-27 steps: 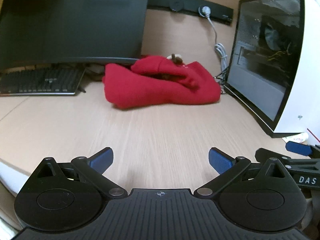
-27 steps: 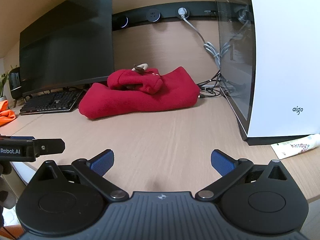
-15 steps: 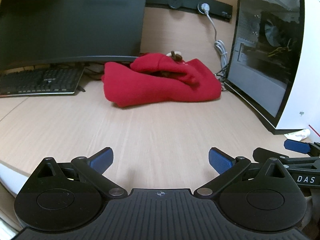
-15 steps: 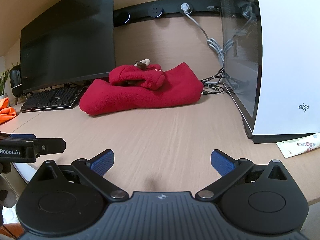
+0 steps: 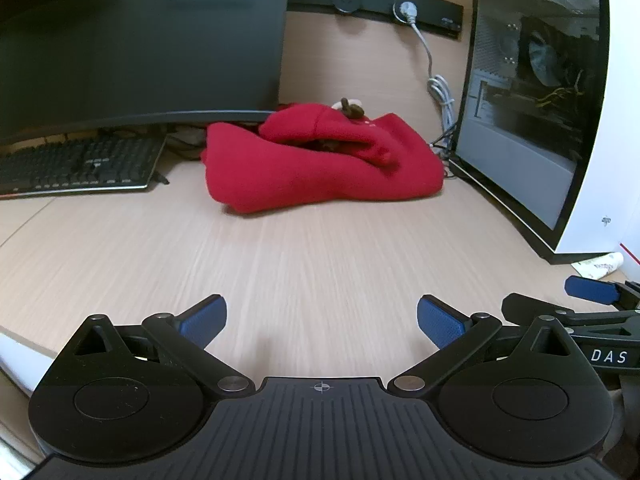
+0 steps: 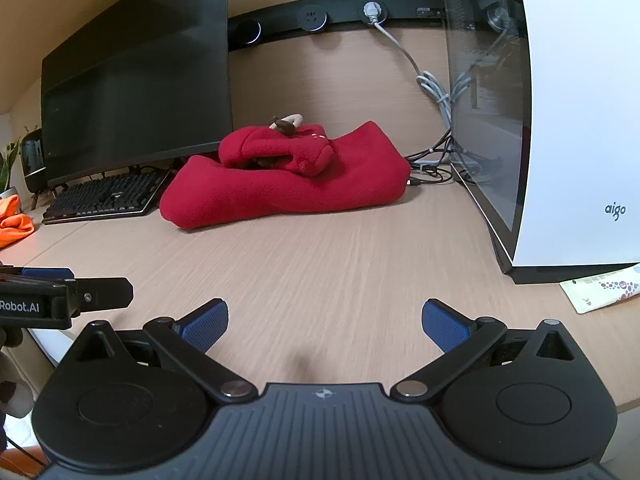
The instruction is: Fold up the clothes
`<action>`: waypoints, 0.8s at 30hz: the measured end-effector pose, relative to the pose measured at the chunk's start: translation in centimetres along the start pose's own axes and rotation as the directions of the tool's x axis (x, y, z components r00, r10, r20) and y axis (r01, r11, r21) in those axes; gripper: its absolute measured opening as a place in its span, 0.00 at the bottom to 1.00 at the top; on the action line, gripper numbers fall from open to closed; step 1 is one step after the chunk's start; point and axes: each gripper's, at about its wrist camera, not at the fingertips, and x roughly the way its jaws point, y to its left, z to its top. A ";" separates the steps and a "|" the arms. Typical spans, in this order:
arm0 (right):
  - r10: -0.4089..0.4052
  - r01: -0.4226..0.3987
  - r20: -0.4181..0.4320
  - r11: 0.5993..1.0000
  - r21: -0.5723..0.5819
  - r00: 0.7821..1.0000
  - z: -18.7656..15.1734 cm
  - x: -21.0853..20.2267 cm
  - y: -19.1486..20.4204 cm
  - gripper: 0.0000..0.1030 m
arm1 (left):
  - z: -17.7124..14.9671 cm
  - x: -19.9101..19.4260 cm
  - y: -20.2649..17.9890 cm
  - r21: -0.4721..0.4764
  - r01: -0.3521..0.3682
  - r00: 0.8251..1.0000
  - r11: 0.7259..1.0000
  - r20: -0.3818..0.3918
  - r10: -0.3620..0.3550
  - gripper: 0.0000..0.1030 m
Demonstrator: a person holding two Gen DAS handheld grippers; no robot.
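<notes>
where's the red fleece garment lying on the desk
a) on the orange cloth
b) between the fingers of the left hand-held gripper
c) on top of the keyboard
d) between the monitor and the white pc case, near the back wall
d: the red fleece garment lies bunched on the desk, with the monitor on its left and the white pc case on its right.

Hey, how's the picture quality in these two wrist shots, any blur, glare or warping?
Left wrist view: fisheye bends the monitor and PC case; the case's glass panel shows reflections; the red garment is sharp. Right wrist view: the same warping, reflections on the case glass, slightly smeared wood grain on the desk nearby.
</notes>
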 end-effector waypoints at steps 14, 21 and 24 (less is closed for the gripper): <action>-0.014 0.014 -0.001 1.000 0.002 1.000 0.2 0.0 -0.2 1.00 | 0.0 0.5 0.3 -0.008 0.018 1.000 1.000 -0.008 -0.018 1.00; -0.011 0.011 -0.004 1.000 0.001 1.000 0.2 0.0 -0.4 1.00 | 0.0 0.5 0.3 -0.012 0.022 1.000 1.000 -0.015 -0.022 1.00; -0.010 0.010 -0.006 1.000 0.003 1.000 0.2 0.0 -0.4 1.00 | 0.0 0.5 0.3 -0.012 0.022 1.000 1.000 -0.018 -0.022 1.00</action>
